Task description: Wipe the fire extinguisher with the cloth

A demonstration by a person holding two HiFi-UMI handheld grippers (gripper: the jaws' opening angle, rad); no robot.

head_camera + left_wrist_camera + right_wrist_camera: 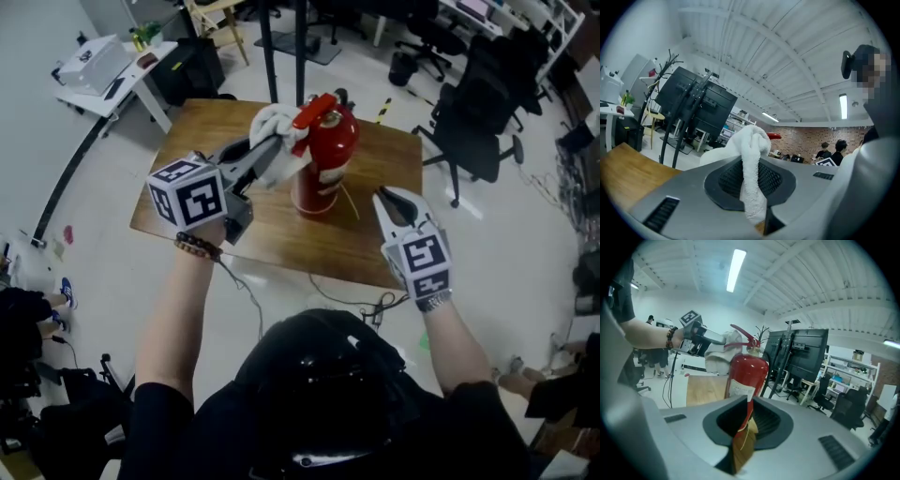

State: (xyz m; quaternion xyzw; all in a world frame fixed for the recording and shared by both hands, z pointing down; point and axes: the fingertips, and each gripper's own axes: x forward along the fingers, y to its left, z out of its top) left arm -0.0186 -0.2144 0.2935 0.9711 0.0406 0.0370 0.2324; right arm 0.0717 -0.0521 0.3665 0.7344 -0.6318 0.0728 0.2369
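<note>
Table (281, 244): wooden, seen from above, office floor all round.
Fire extinguisher (323, 159): red, upright near the table's centre w/ handle and valve on top. A pale label faces the right side.
Left gripper (277, 145): clenched on the cloth, tip up against the extinguisher's upper left, by the handle.
Right gripper (384, 199): grasping nothing. Jaws nearly together w/ a thin slit btwn them. It hangs over the table just right of the extinguisher, not touching it.
Cloth (272, 127): white, bunched. One fold is pinched btwn the left jaws, the rest bulges out past the tip onto the extinguisher's shoulder.
Step in hand: prob. wiping the top and shoulder. Body below looks not yet reached.
Doing it well: keep the cloth bulge, not the bare jaw tips, on the metal. Press lightly, since the extinguisher stands free and could tip. Work top to bottom and round the body. The right gripper could steady the far side. Keep the cloth clear of the handle so it doesn't snag.
Left arm pose: reaches fwd, gripper about level, marker cube toward the camera.
Right arm pose: reaches fwd, gripper angled a bit down toward the table.
</note>
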